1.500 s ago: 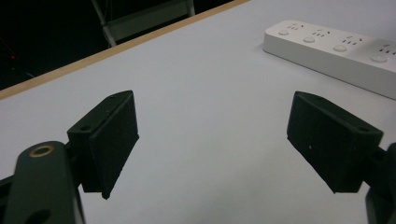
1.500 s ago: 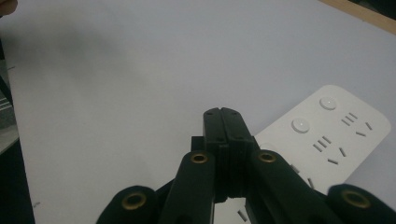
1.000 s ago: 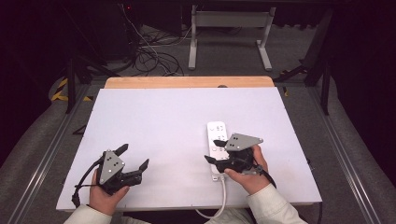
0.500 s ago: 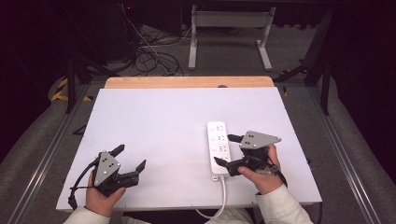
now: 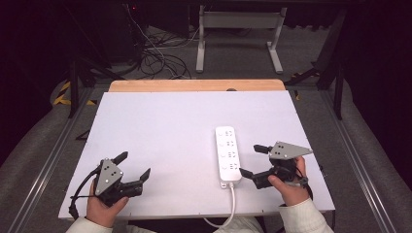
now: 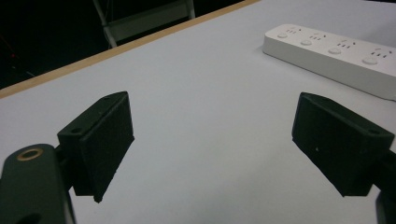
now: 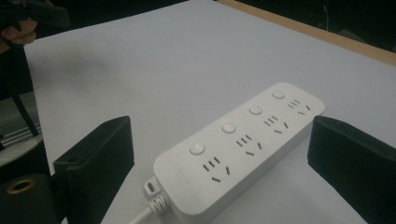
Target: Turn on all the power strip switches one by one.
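A white power strip point(image 5: 228, 154) with several sockets and buttons lies flat on the white tabletop point(image 5: 165, 126), right of the middle. Its white cable point(image 5: 230, 204) runs off the front edge. My right gripper point(image 5: 248, 159) is open just right of the strip, jaws pointing at its near end without touching it. In the right gripper view the power strip point(image 7: 243, 140) lies between and beyond the wide-apart jaws of my right gripper point(image 7: 229, 156). Near the front left corner my left gripper point(image 5: 133, 165) is open and holds nothing. In the left gripper view the power strip point(image 6: 336, 53) sits far right.
A wooden strip point(image 5: 194, 85) borders the table's far edge. Beyond it are a desk frame point(image 5: 238, 34) and tangled cables point(image 5: 155, 58) on the floor. Metal rails point(image 5: 359, 160) run along both sides of the table. The other hand point(image 7: 28, 18) appears in the right gripper view's top left.
My right gripper has drawn off to the right, from over the power strip's near end to beside it. The strip stays put. The left gripper has barely shifted.
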A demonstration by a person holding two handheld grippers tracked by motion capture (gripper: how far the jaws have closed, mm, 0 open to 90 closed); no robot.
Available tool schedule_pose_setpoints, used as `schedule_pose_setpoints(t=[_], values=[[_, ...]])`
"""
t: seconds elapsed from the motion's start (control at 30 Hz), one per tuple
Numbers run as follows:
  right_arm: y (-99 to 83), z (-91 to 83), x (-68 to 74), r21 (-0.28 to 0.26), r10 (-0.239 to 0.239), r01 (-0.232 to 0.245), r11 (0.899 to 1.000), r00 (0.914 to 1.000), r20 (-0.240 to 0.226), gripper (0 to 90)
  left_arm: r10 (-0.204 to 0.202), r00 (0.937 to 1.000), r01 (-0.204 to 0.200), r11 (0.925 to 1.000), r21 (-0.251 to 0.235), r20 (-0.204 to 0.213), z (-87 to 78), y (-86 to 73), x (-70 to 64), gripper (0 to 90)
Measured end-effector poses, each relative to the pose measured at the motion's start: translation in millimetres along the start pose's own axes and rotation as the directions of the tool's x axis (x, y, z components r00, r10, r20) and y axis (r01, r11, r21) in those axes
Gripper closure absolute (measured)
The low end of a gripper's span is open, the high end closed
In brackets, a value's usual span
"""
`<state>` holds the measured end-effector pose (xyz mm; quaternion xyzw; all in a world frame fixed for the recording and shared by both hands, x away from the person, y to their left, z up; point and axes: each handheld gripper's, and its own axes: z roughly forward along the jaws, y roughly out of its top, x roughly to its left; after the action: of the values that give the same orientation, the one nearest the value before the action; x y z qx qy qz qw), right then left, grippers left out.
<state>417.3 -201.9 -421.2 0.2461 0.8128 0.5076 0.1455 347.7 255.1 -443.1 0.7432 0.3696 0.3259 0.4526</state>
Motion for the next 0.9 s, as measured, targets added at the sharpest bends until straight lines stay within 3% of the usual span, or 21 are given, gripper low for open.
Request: schedule_pose_setpoints(t=[0.13, 0.43, 0.8, 0.9], values=[[-11.0, -3.8, -4.0, 0.016, 0.011, -0.011, 1.0, 0.9999, 0.002, 7.4, -0.006, 1.0, 0.006, 1.0, 0.006, -0.003, -0.3, -1.9, 0.7, 13.1], [-34.7, -8.0, -15.6, 0.031, 0.087, -0.087, 0.996, 0.996, -0.019, 7.4, -0.008, 1.0, 0.008, 0.9997, 0.021, 0.002, -1.1, -5.3, 2.8, 12.9], [-59.7, -1.5, -16.2, 0.108, 0.044, -0.045, 0.993, 0.999, 0.006, 6.3, -0.033, 0.9994, 0.033, 0.9988, 0.037, 0.009, -1.4, -11.6, 9.3, 13.0], [-65.7, -3.2, -14.5, 0.113, 0.055, -0.056, 0.992, 0.9984, 0.009, 6.0, -0.009, 0.9999, 0.009, 0.9994, 0.034, -0.008, -2.0, -13.5, 9.4, 13.0]])
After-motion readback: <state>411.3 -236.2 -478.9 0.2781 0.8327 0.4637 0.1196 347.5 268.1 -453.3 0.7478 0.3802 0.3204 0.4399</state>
